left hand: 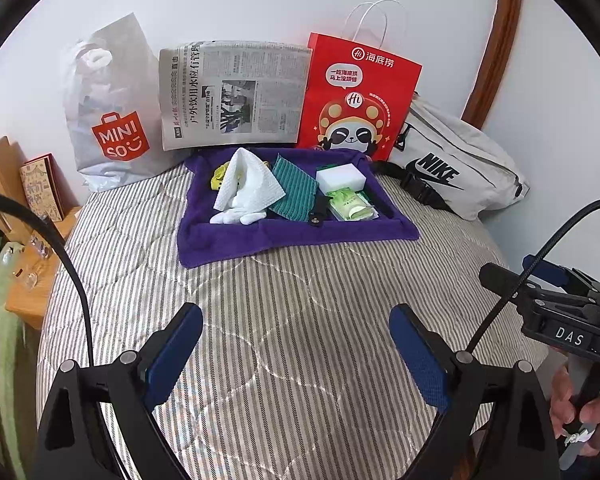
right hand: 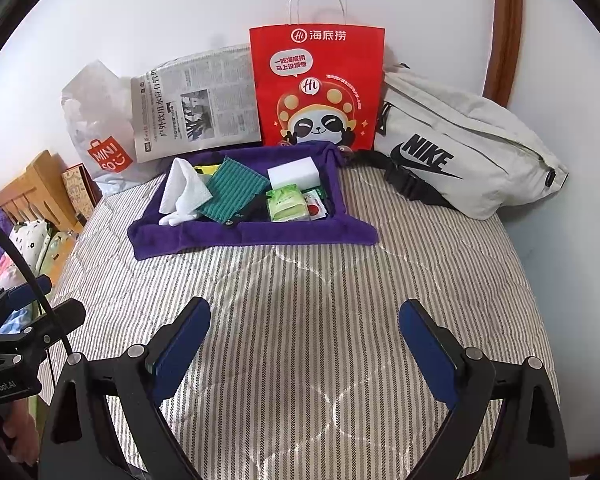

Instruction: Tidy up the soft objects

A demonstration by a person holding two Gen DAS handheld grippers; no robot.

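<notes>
A purple cloth tray (left hand: 228, 246) (right hand: 180, 236) lies on the striped bed. In it are a white paper towel (left hand: 246, 184) (right hand: 184, 188), white gloves (left hand: 240, 216), a green striped cloth (left hand: 296, 188) (right hand: 232, 192), a white sponge block (left hand: 340, 176) (right hand: 294, 172), a green tissue pack (left hand: 350, 204) (right hand: 288, 204) and a yellow item (left hand: 220, 174). My left gripper (left hand: 296, 356) is open and empty above the bed, well short of the tray. My right gripper (right hand: 304, 352) is open and empty too, also short of the tray.
Along the wall stand a white Miniso bag (left hand: 112, 120) (right hand: 96, 128), a newspaper (left hand: 236, 92) (right hand: 196, 104), a red paper bag (left hand: 356, 96) (right hand: 320, 84) and a grey Nike pouch (left hand: 456, 160) (right hand: 464, 140). A wooden headboard (left hand: 0, 172) and a book (left hand: 40, 184) are at the left.
</notes>
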